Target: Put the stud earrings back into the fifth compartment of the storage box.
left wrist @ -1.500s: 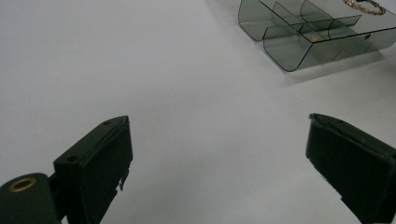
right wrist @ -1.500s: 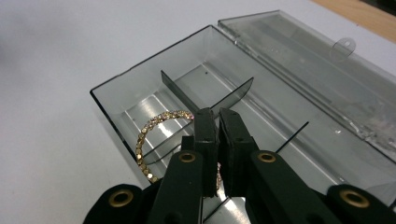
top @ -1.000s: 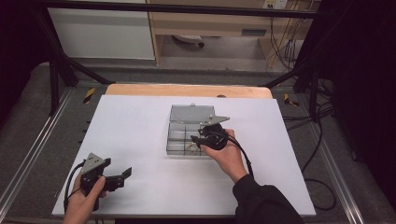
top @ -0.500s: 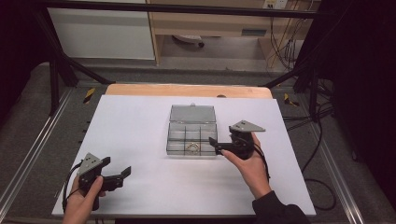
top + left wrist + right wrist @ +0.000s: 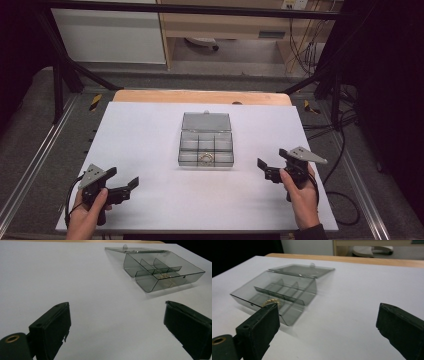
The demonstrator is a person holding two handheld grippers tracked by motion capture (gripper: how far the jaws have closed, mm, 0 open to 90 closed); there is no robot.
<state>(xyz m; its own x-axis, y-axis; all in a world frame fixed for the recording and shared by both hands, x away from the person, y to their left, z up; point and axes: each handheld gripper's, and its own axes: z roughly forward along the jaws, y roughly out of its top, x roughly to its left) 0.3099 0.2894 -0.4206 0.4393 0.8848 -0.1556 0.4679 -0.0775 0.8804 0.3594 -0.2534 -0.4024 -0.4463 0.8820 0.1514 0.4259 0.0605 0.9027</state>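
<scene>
Where I sit watching the feeds, the scene reads as follows.
Box: a clear smoke-grey plastic compartment box (image 5: 206, 149) sits mid-table on the white table sheet (image 5: 150, 135), its flat hinged lid (image 5: 206, 121) thrown open and lying back on the far side.
Contents: a small gold-coloured ring-shaped piece (image 5: 205, 159) lies in the middle cell of the near row; I can make out nothing in the other cells.
Right gripper: my right gripper (image 5: 272, 167) is off to the right of the box, well apart from it, in the right hand (image 5: 301, 195). Its jaws have just been opening and now stand wide, nothing between them.
Left gripper: my left gripper (image 5: 125, 186) is at the near left corner of the sheet, held by the left hand (image 5: 90, 210), jaws spread wide and gripping nothing.
Right gripper view: the box (image 5: 278, 293) lies ahead left, the gold piece (image 5: 270, 301) peeking over the left jaw.
</scene>
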